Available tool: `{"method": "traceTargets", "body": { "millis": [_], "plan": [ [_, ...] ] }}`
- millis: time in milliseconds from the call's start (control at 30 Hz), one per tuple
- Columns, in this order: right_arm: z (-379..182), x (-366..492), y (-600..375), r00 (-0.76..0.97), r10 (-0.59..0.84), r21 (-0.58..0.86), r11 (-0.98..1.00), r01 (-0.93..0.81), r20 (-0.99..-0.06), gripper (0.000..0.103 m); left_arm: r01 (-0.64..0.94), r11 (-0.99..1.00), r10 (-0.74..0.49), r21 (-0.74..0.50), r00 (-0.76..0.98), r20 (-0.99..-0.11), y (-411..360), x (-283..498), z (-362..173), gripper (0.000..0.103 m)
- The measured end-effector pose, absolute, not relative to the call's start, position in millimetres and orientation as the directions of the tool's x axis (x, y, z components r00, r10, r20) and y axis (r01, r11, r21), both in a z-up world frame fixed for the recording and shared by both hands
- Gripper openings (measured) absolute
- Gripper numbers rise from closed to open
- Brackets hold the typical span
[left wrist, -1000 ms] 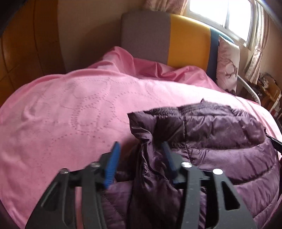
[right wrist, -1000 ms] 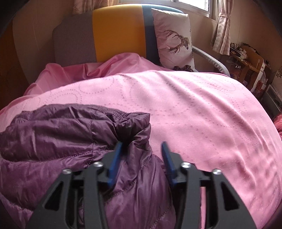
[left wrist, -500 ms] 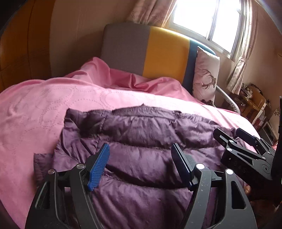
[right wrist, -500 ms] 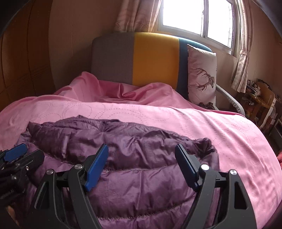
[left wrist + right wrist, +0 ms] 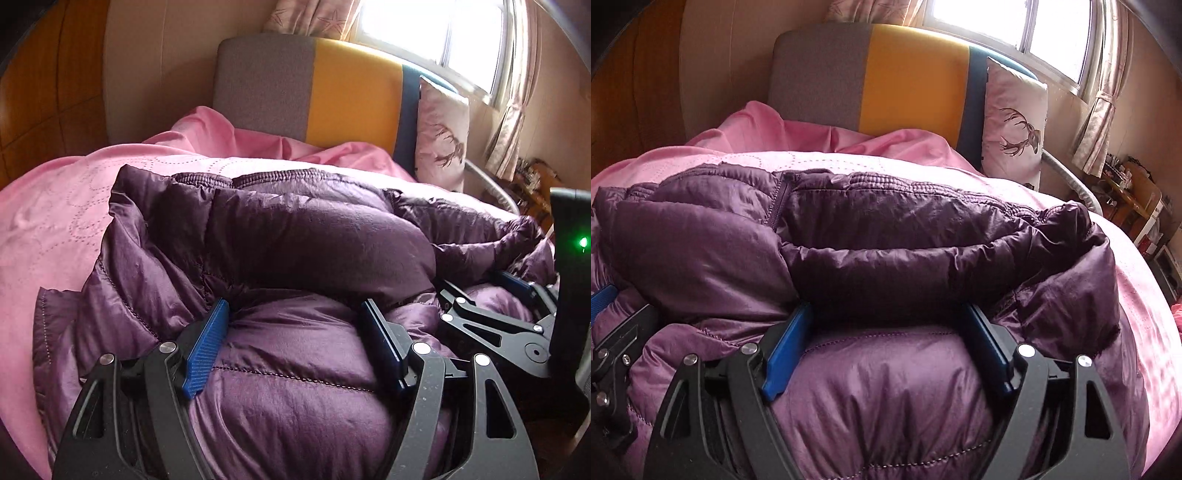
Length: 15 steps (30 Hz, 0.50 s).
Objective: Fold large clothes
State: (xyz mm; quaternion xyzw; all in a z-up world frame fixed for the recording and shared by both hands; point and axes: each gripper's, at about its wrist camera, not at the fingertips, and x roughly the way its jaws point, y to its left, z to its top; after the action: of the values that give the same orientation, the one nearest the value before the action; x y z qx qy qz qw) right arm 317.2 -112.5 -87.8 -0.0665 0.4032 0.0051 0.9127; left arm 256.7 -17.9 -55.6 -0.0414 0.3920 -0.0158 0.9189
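Grey-yellow-blue headboard (image 5: 886, 74), deer pillow (image 5: 1014, 122), bright curtained window (image 5: 1027, 33), pink bedspread (image 5: 55, 221)

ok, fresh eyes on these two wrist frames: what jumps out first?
The puffy purple down jacket fills the foreground of both views, bunched in a fold on the pink bedspread. Both grippers sit open low over it, left gripper and right gripper, blue pads spread across a quilted panel. Behind, the grey, yellow and navy headboard stands out, with a deer-print pillow leaning at its right end.
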Motion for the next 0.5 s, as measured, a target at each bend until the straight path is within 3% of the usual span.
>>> {"method": "traceTargets", "body": {
  "millis": [267, 400, 500],
  "plan": [
    [-87, 321, -116, 0.668, -0.036, -0.103, 0.993, -0.062, -0.743, 0.082, -0.008, 1.000, 0.002, -0.004, 0.662, -0.749, -28, 264, -62, 0.072],
    [-65, 319, -146, 0.647, 0.088, 0.058, 0.996, -0.068, -0.758, 0.085, -0.001, 1.000, 0.005, 0.006, 0.661, -0.751, -29, 264, -62, 0.072],
    [-41, 294, -177, 0.688, 0.086, 0.098, 0.995, -0.022, -0.721, 0.087, 0.008, 0.999, -0.036, -0.041, 0.659, -0.752, -23, 262, -56, 0.073]
  ]
}}
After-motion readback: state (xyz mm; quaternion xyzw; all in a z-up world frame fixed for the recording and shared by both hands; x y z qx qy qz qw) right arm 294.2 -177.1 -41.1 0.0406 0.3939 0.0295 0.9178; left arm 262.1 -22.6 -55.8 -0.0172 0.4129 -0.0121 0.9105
